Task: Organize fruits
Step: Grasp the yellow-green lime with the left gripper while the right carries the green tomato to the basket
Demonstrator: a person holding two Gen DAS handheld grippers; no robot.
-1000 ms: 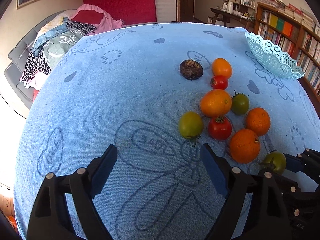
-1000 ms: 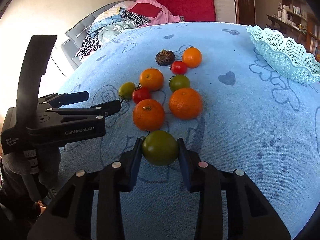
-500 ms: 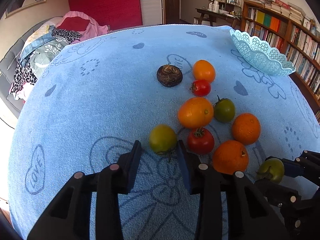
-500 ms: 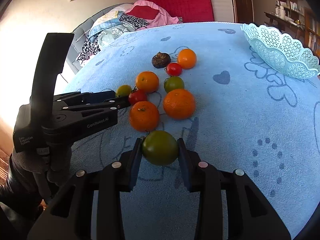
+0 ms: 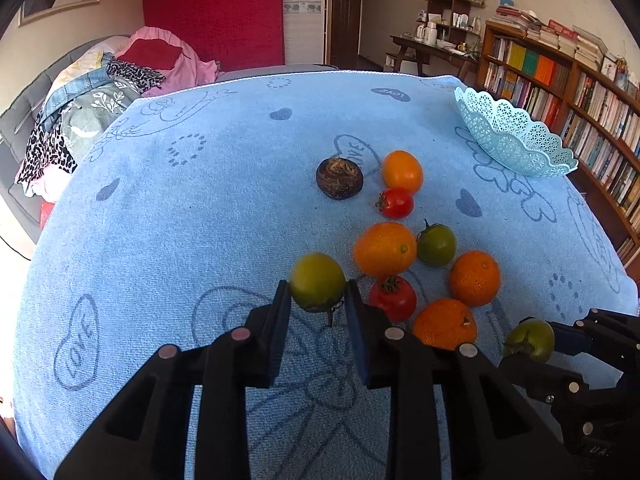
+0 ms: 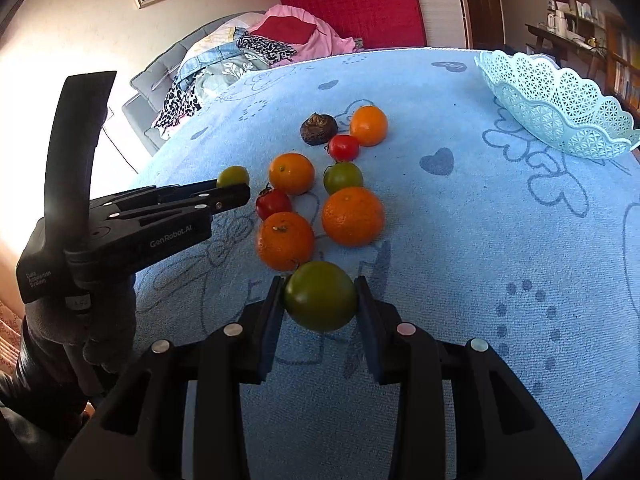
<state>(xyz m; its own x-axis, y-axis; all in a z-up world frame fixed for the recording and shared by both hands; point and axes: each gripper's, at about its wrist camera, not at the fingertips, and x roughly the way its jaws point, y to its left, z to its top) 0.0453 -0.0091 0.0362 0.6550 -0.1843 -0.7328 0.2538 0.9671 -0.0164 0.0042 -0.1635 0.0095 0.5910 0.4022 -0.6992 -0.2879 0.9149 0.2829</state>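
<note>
Yellow-green tomato (image 5: pixel 317 281) sits clamped in the left gripper (image 5: pixel 317 300) on the blue cloth (image 5: pixel 200 220). Right gripper (image 6: pixel 320 300) grips a dark green tomato (image 6: pixel 320 295) beside the oranges (image 6: pixel 285 240), well apart from the lace basket (image 6: pixel 560 100).

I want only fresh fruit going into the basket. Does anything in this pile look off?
Yes: the dark brown fruit at the far end of the cluster, beside an orange, looks shrivelled and rough-skinned, unlike the smooth, bright pieces around it. Whether it is spoiled or simply another kind, I cannot tell.
</note>
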